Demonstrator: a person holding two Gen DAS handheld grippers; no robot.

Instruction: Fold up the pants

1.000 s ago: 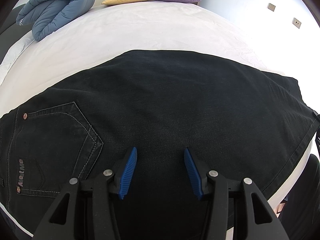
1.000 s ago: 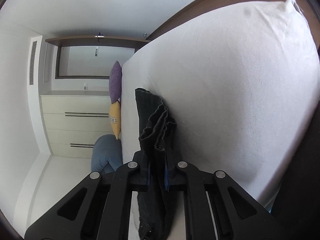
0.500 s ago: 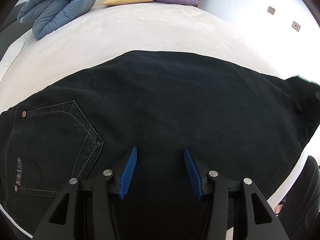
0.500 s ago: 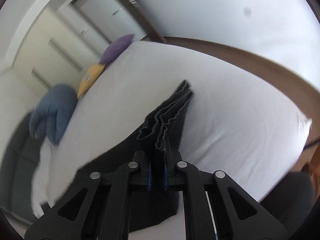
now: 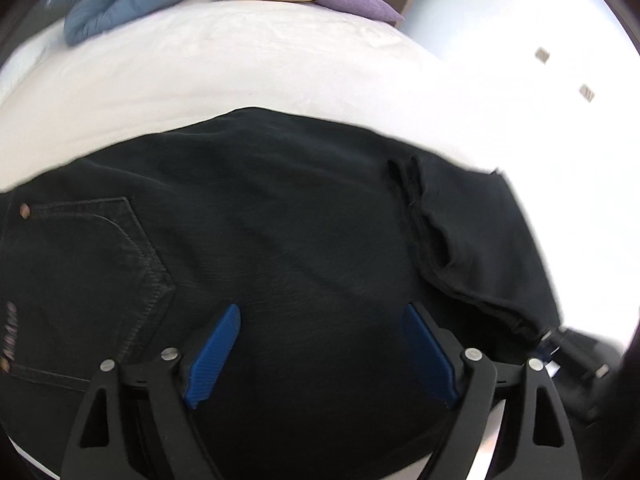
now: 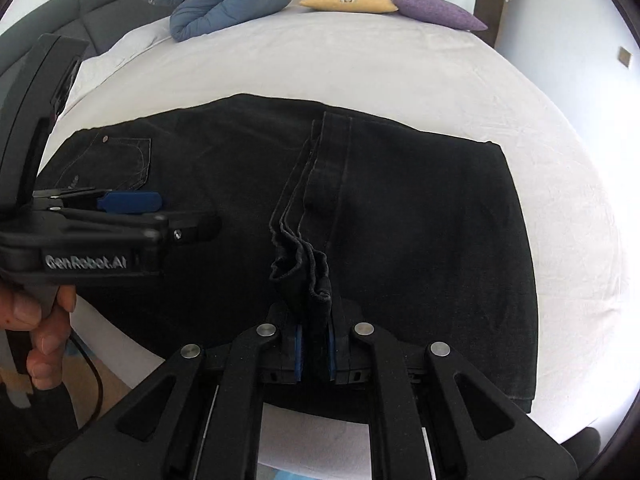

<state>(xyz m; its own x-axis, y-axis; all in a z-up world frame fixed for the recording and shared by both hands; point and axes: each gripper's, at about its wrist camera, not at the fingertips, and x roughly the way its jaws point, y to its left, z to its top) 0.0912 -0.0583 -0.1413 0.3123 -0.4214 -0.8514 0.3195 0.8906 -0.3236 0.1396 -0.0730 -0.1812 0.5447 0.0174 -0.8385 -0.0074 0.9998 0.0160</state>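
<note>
While folded, one pants [image 6: 420,220], two pillows [image 6: 348,0]

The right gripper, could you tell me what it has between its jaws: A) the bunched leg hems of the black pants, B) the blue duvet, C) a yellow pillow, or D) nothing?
A: the right gripper pinches the bunched hems of the black pants, folded over on the bed.

A white-sheeted bed [image 6: 400,60] fills the bright room, pale wall [image 5: 500,20] and dark door [image 6: 486,0] beyond
</note>
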